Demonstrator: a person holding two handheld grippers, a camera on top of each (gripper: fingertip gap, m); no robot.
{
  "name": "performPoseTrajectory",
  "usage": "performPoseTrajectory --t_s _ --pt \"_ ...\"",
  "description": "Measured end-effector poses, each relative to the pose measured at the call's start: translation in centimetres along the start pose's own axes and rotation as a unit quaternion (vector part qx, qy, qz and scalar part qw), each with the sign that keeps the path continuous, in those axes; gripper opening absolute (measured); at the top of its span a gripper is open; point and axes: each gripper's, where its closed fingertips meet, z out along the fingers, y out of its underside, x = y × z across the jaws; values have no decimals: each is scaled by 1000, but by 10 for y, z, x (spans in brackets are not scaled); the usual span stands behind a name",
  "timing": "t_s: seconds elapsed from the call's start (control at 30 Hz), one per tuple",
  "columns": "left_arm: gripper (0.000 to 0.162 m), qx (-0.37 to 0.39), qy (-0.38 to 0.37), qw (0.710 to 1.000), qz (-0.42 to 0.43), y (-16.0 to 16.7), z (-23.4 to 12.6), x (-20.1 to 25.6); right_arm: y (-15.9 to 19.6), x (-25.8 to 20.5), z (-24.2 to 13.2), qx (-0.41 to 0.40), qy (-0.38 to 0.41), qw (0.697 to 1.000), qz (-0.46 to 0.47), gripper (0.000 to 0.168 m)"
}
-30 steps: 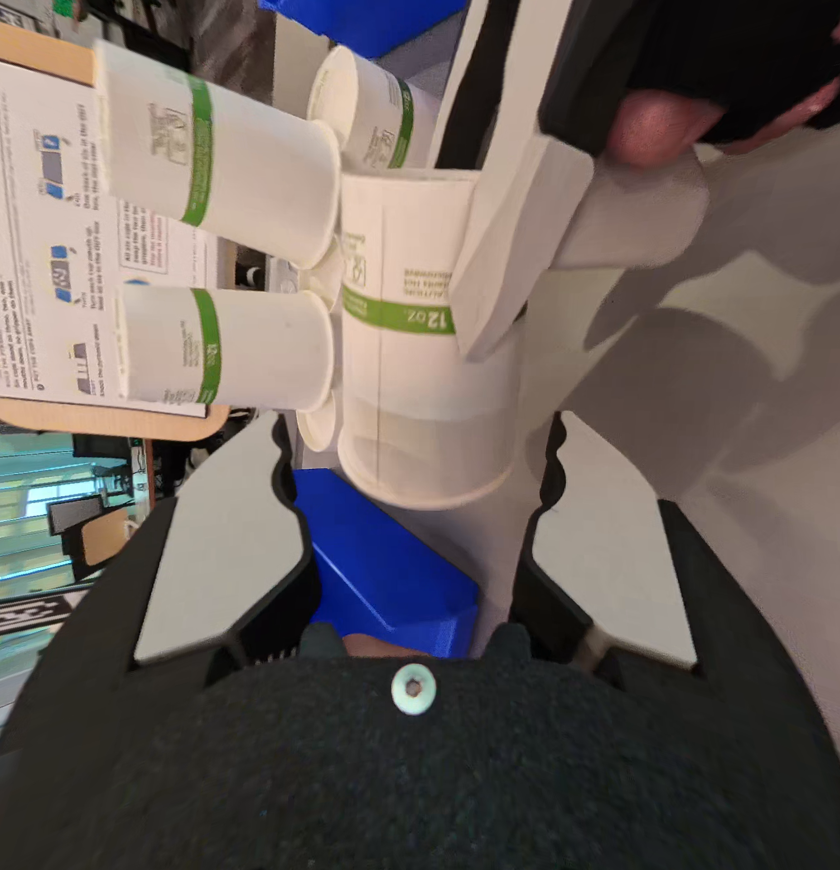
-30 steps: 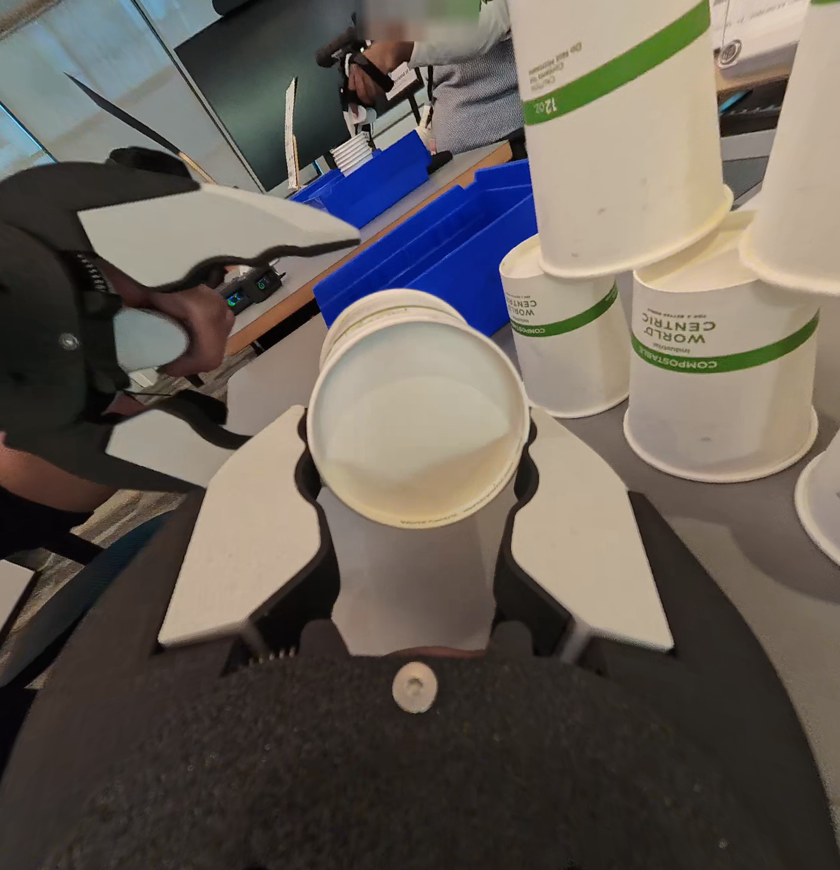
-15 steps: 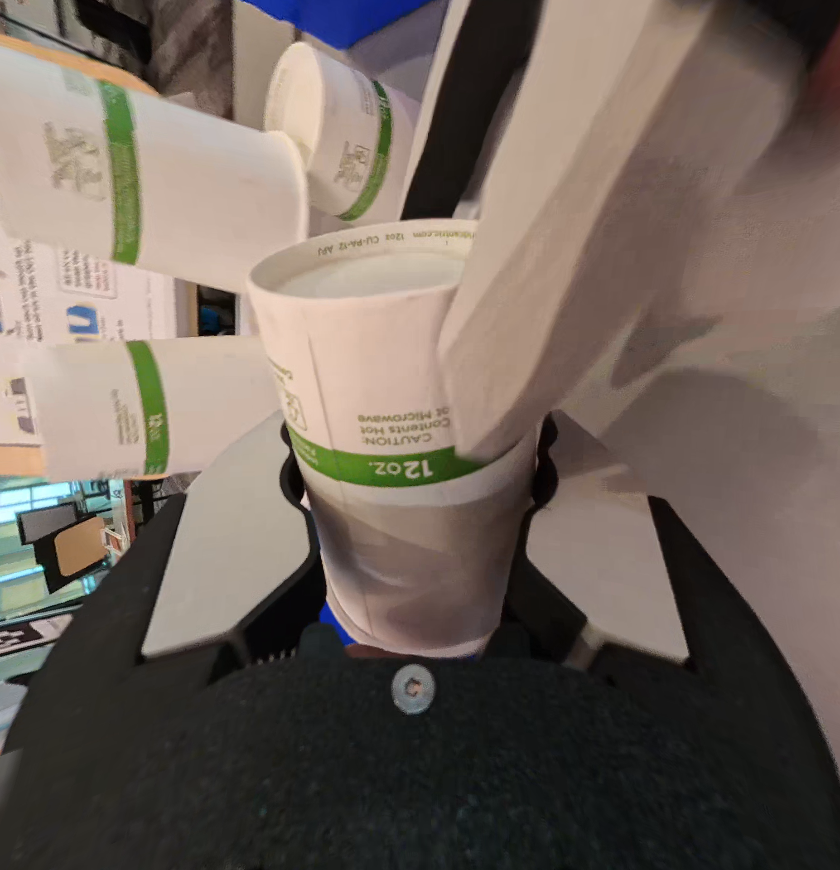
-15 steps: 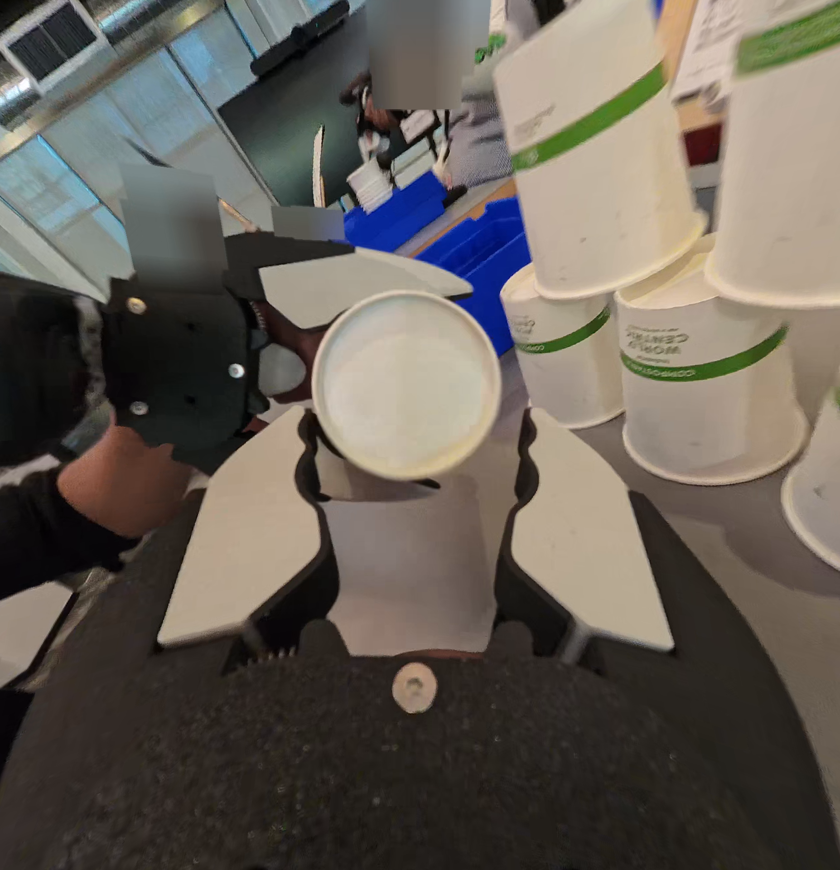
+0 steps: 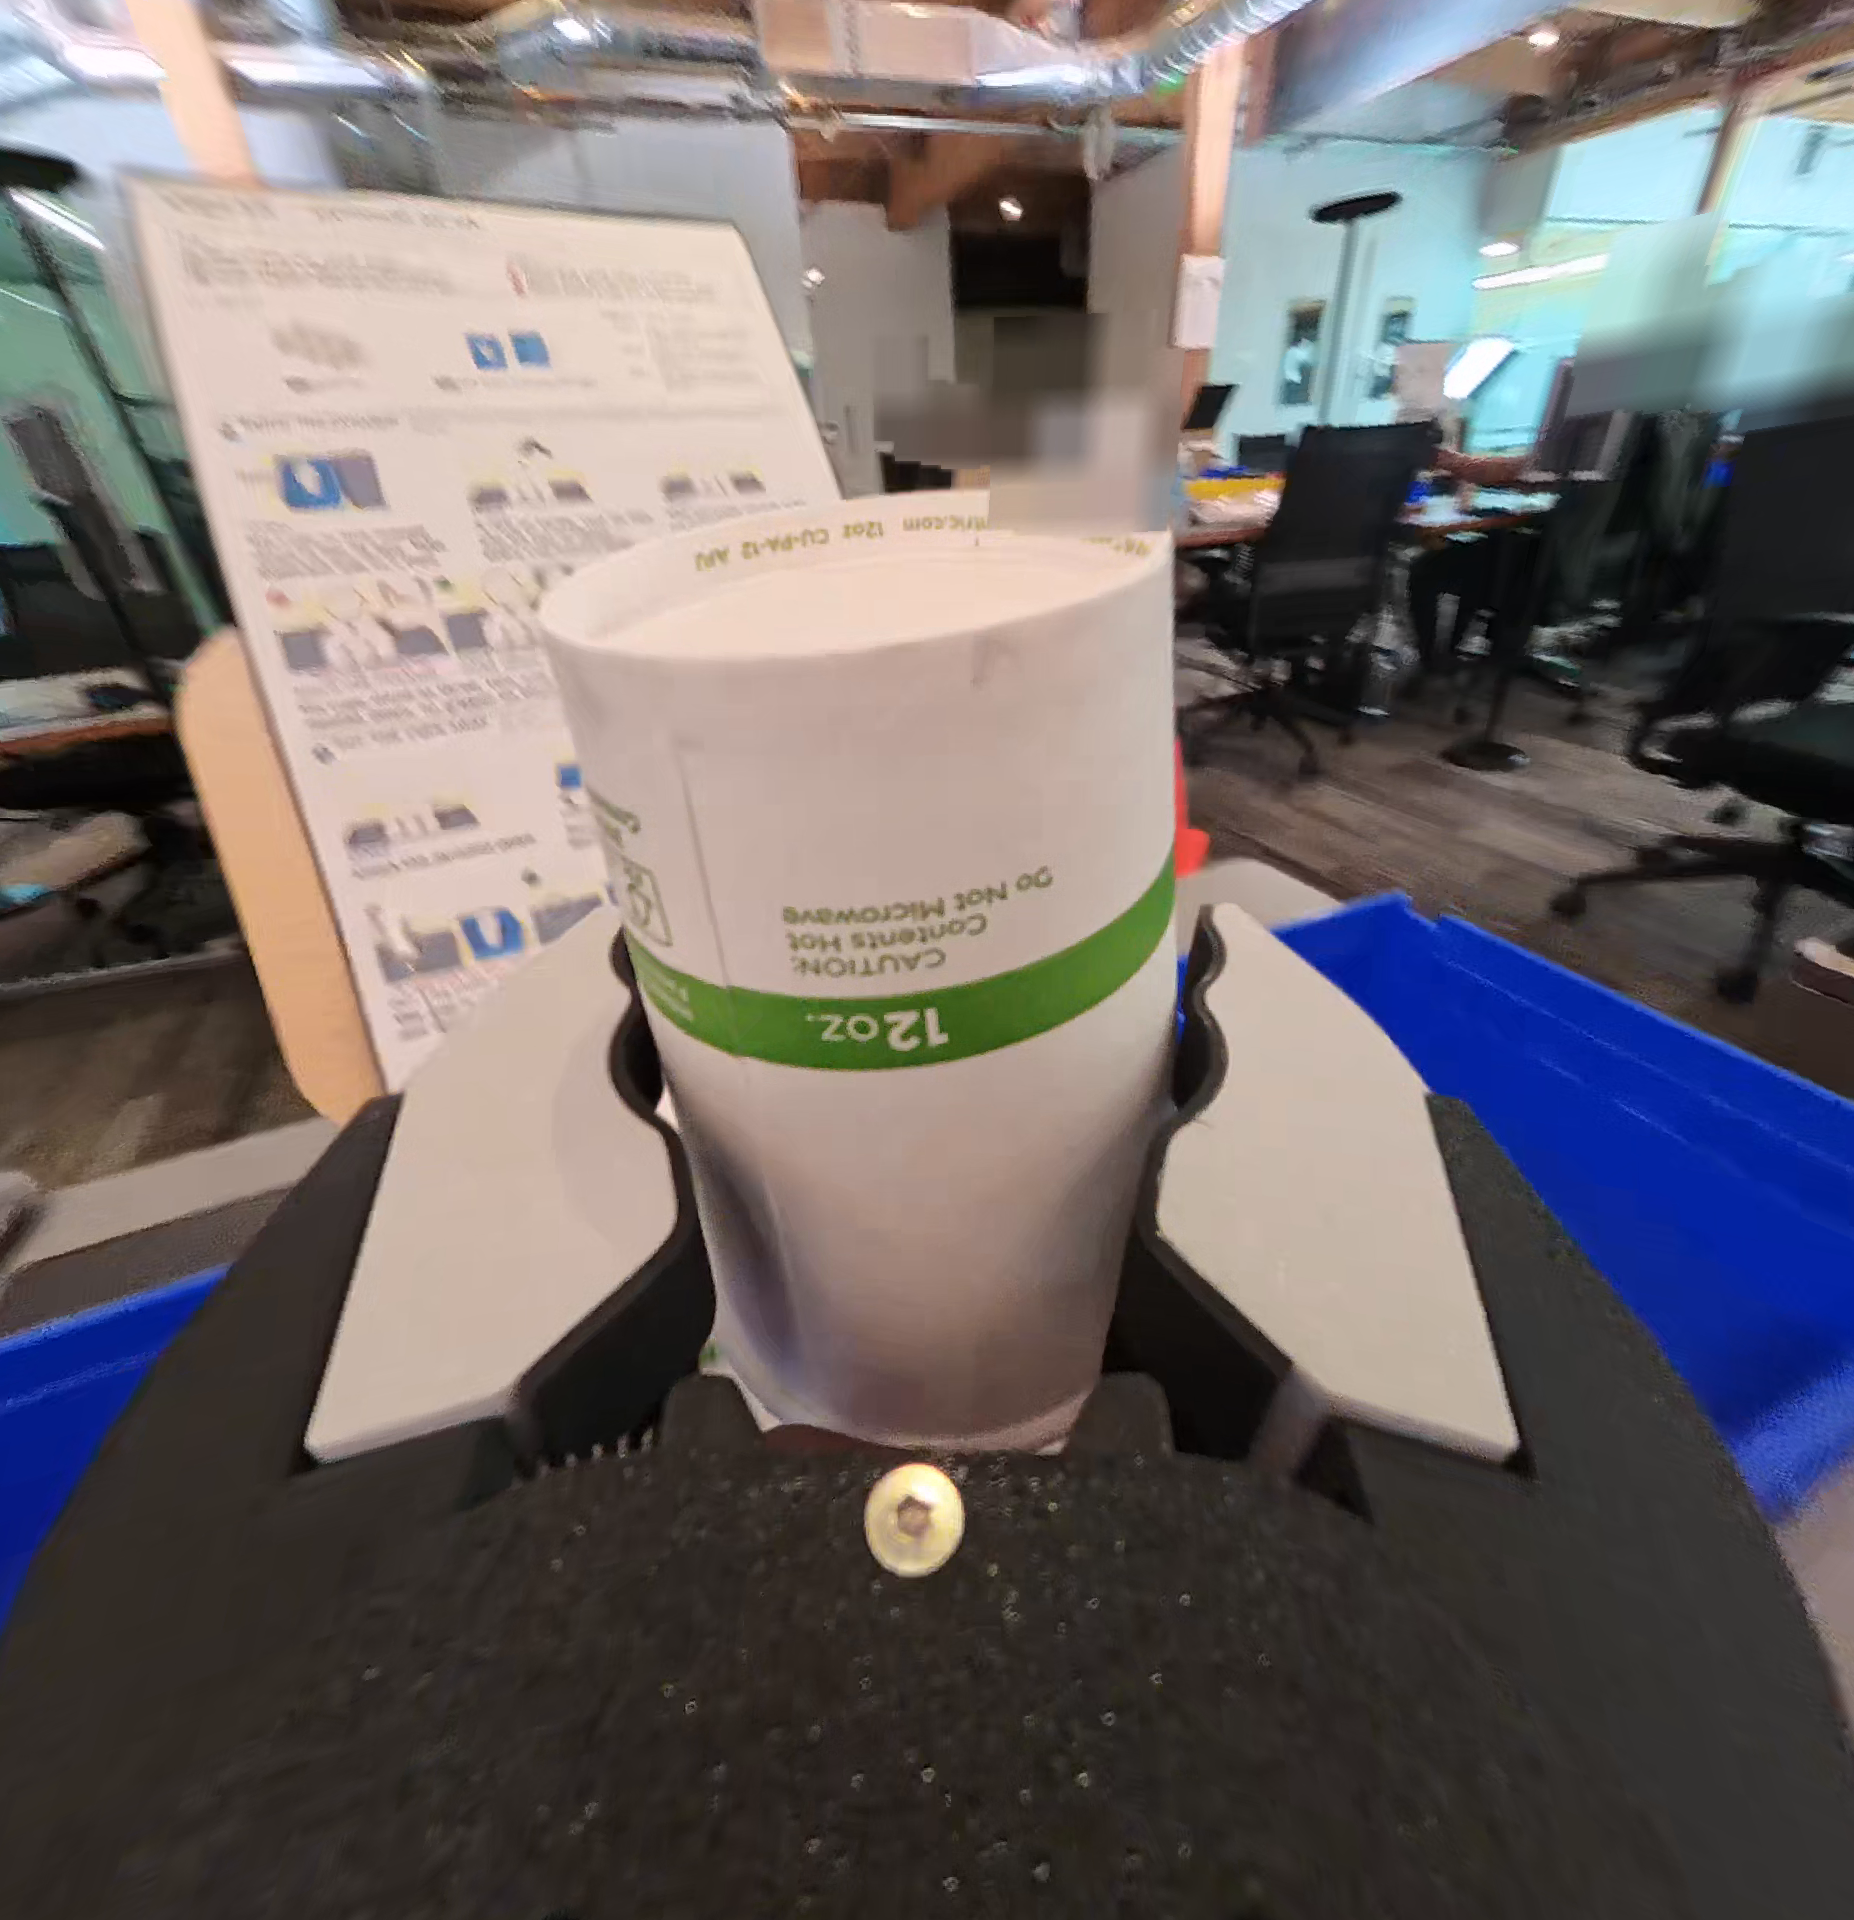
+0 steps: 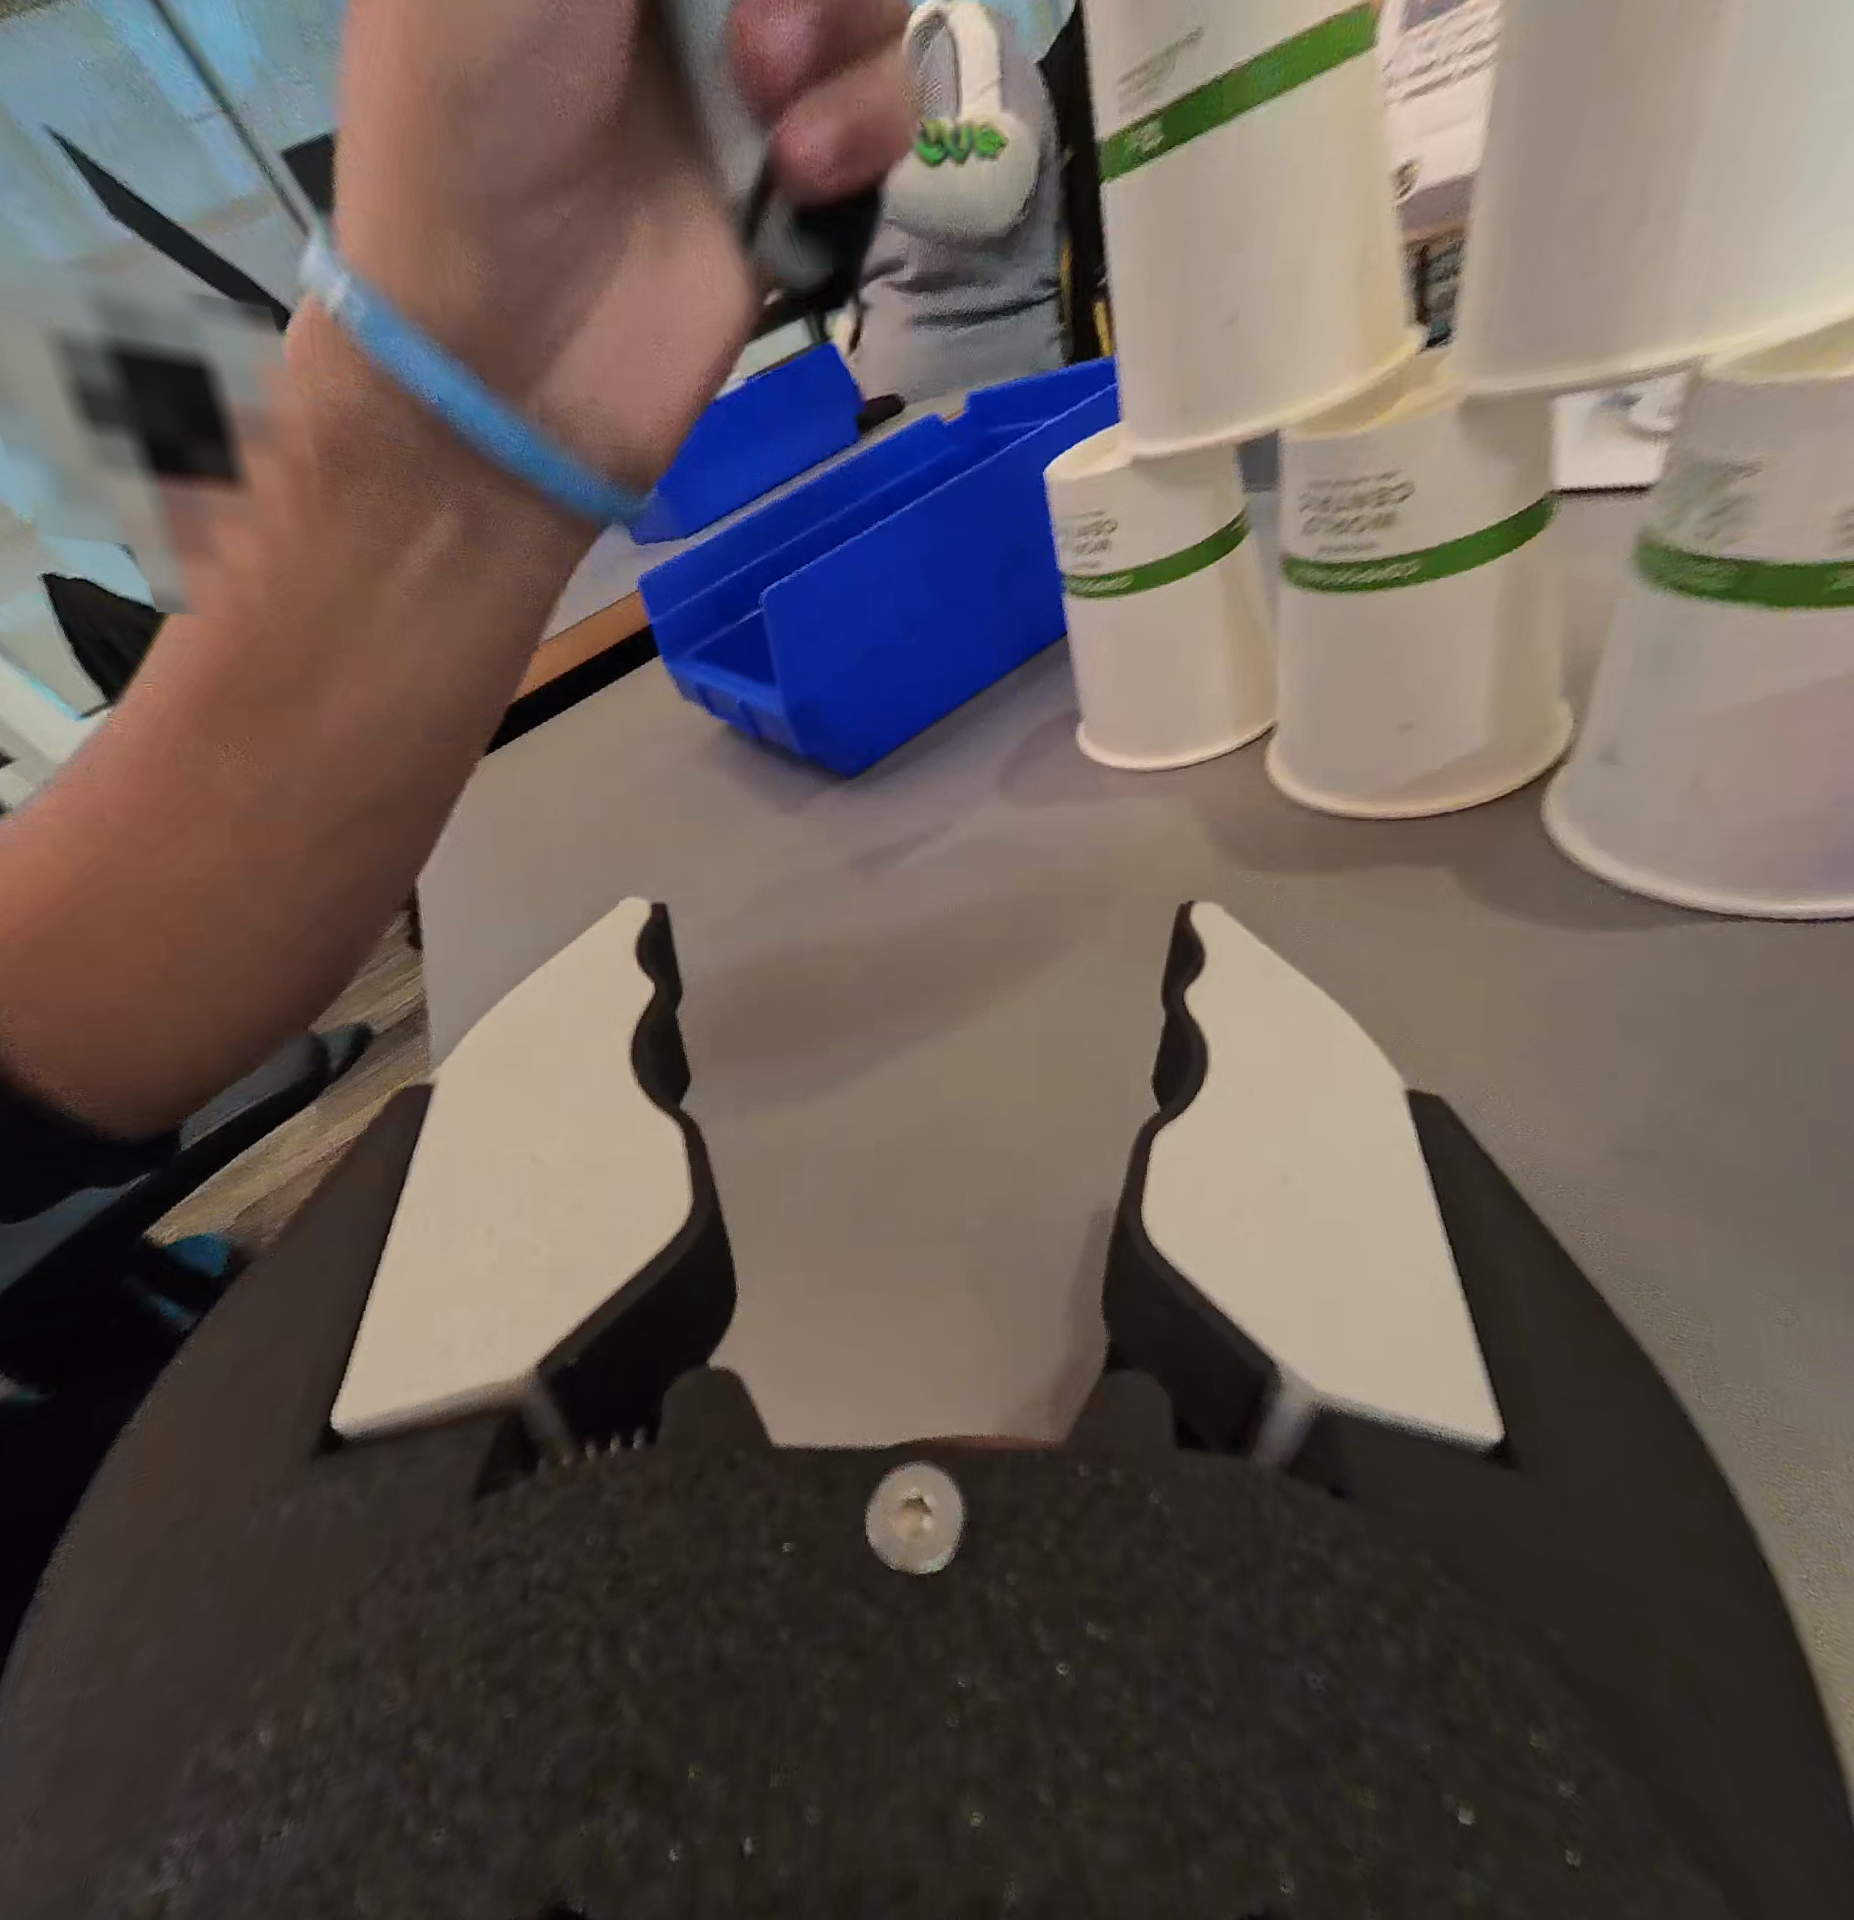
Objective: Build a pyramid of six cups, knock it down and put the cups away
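Gripping a white paper cup with a green band (image 5: pixel 902 935), the left gripper (image 5: pixel 907 997) has its jaws clamped on the cup's lower half; cup is inverted, base up, roughly upright, held clear of the worktop. Behind it in the left wrist view: a white instruction sheet on a brown board (image 5: pixel 466 582), propped upright, and the rim of a blue plastic bin (image 5: pixel 1588 1049) low on both sides. Right gripper (image 6: pixel 918 997) has jaws apart with nothing between them, hovering over the grey worktop (image 6: pixel 954 935). In the right wrist view, three more white green-banded paper cups stand inverted in a row on the worktop: left one (image 6: pixel 1162 613), middle one (image 6: pixel 1416 623), right one (image 6: pixel 1754 665), close beside each other. Two further cups sit inverted on top, one (image 6: pixel 1235 229) bridging left and middle, the other (image 6: pixel 1671 187) over middle and right. A long blue plastic bin (image 6: pixel 881 603) lies on the worktop just left of the stack. The person's bare forearm with a blue wristband (image 6: pixel 455 395) crosses the upper left, blurred.
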Motion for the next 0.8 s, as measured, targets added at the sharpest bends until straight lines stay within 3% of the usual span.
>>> performPoseTrajectory --t_s 0.13,0.33,0.8 --pt "97 -15 -75 996 50 -10 43 -14 13 -9 5 -25 -20 999 -11 88" --pt "97 -79 -128 988 33 6 78 -39 17 -14 6 -37 -34 999 -17 88" --pt "98 -104 -144 984 6 30 82 -49 19 -17 8 -45 -40 998 -18 88"
